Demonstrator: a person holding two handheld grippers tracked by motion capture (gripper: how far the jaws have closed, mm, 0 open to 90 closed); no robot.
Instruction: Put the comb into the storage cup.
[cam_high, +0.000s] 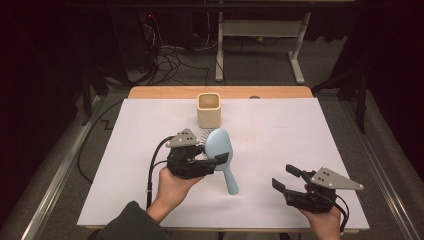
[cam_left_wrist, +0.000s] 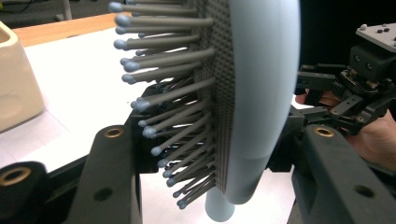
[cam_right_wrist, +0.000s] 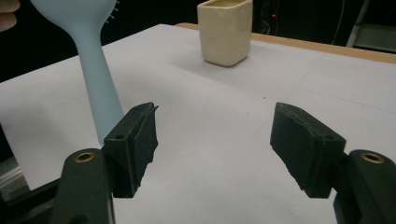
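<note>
A light blue hairbrush (cam_high: 220, 144) is held by its head in my left gripper (cam_high: 216, 159), which is shut on it near the middle of the table. The handle slants down toward the front edge. In the left gripper view the bristles (cam_left_wrist: 177, 107) face left and the smooth back of the hairbrush (cam_left_wrist: 261, 93) faces right, with a jaw on either side. My right gripper (cam_high: 283, 176) stands open at the front right, pointing left toward the brush, with nothing between its jaws (cam_right_wrist: 215, 140). The brush handle (cam_right_wrist: 98, 88) rises to its left.
A cream square cup (cam_high: 208, 110) stands upright at the back middle of the white sheet (cam_high: 300, 130), just behind the brush; the cup (cam_right_wrist: 225, 30) is well beyond the right gripper. A wooden table edge (cam_high: 150, 93) runs along the back. Cables and table legs lie on the floor beyond.
</note>
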